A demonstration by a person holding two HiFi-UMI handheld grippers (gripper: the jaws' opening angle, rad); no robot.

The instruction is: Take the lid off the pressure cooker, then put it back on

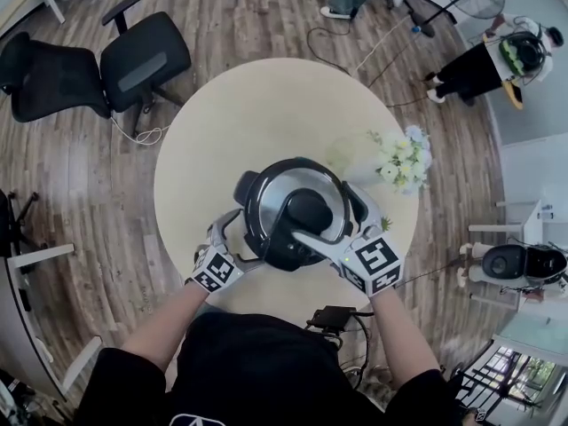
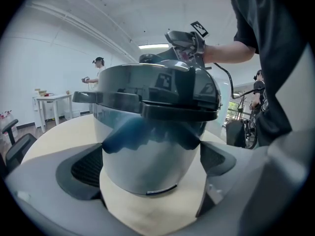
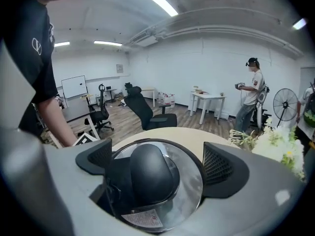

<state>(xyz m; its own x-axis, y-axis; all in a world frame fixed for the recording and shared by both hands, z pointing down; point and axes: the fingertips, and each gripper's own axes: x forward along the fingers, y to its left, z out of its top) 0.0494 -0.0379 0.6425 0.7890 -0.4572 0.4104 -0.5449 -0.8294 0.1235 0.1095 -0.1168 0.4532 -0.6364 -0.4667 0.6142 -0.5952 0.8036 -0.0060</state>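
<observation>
Right gripper [image 3: 160,164] hangs with jaws wide, straddling the knob [image 3: 147,176] of the seated lid [image 3: 193,183] just below. Left gripper [image 2: 149,164], equally wide, flanks the pressure cooker [image 2: 147,181] ahead. For lifting, the right gripper is nearer.

Head view: steeply down.
Left gripper view: low, close, sideways.
Right gripper view: close above.
Shared: pressure cooker [image 1: 297,213].

The round pale desk [image 1: 240,109] carries the pressure cooker [image 1: 293,213] towards its near edge, and a white flower bunch [image 1: 401,160] sits just beside it.
</observation>
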